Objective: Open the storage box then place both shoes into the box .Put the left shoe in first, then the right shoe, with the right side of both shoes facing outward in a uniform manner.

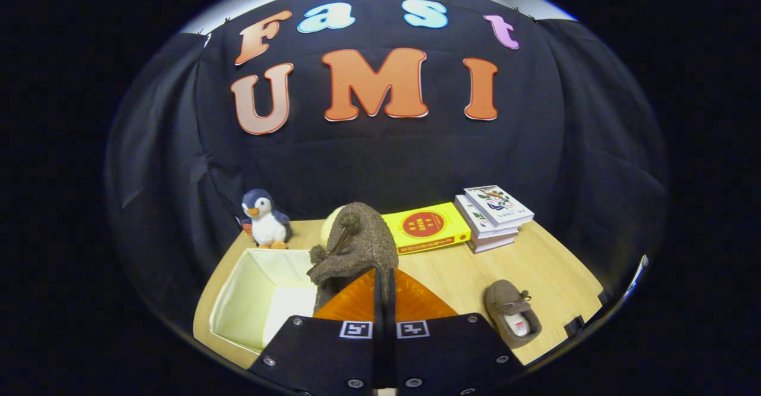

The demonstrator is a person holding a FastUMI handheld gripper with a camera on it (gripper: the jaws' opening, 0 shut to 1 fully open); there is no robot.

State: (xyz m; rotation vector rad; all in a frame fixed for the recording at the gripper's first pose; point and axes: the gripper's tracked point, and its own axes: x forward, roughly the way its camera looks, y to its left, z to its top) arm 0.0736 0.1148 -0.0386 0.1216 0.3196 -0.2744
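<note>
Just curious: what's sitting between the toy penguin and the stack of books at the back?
In the gripper view, a yellow book, partly hidden by the held shoe, between penguin and books.

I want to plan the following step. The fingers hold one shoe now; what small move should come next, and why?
Probably move the gripper left and lower the held shoe into the open storage box. The fingers are shut on it, the box lies just beside it, and the other shoe waits on the table.

We see a toy penguin (pixel 264 219) standing at the far edge of the wooden bench (pixel 553 265) — beside it a pale yellow rounded thing (pixel 330 220), half hidden. Further along lies a yellow book (pixel 425 228), just beside a stack of books (pixel 492 216).
</note>
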